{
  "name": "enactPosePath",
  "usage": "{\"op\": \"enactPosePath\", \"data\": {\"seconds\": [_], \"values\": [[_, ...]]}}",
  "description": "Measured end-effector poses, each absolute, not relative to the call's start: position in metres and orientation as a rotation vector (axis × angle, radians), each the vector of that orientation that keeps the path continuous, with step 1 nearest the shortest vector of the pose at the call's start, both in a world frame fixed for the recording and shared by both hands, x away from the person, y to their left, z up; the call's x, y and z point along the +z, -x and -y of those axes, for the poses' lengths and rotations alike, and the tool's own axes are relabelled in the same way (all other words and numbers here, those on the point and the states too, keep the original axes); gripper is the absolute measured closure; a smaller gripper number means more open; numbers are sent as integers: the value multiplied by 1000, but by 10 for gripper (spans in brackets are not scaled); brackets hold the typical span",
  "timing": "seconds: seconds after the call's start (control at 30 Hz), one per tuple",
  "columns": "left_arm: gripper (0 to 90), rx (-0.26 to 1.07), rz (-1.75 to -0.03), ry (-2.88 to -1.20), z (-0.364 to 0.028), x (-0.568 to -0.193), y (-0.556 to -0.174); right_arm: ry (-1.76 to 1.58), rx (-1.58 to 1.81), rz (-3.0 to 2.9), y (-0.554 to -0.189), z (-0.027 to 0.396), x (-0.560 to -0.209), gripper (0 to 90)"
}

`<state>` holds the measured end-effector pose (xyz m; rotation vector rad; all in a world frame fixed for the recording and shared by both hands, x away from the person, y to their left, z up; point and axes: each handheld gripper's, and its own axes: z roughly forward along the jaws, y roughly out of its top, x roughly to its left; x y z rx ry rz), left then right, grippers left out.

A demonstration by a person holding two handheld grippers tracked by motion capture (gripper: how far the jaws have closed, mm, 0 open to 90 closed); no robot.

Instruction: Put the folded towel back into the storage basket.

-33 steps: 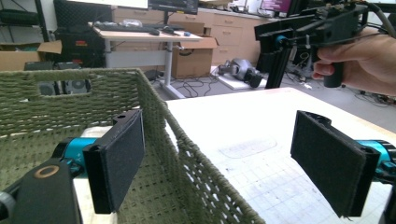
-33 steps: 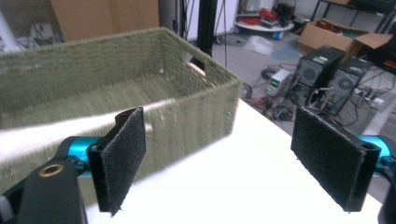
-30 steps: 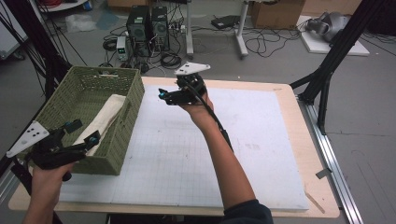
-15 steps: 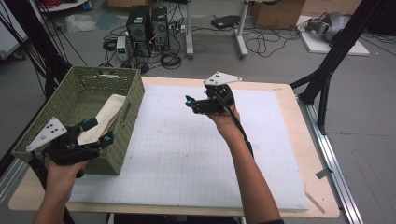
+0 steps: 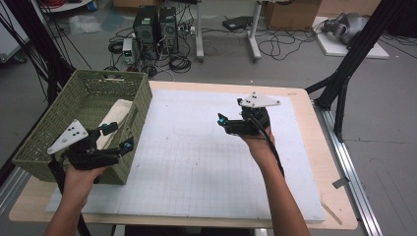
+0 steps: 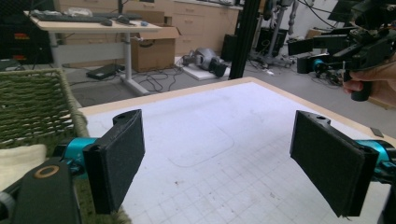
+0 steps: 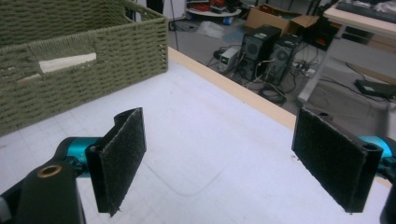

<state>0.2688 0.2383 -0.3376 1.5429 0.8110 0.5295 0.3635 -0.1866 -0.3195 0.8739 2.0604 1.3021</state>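
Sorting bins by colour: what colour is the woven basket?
The woven rectangular basket is olive green, clearest in the right gripper view.

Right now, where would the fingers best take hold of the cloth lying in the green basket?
Probably the cream cloth at its raised edge lying against the basket wall nearest the mat, coming from above: the woven walls block any side approach. The open left gripper hovers closest.
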Motion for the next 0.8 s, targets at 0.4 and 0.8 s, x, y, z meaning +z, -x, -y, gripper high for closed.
{"op": "enactPosePath", "data": {"seconds": [0.4,0.8], "values": [[183,504,-762,-1562,-220,-339,-276,-926,1273,-1984,-332,223,-334,163],[183,488,-695,-1604,-193,-344,-275,-985,1231,-1925,-298,258,-352,164]]}}
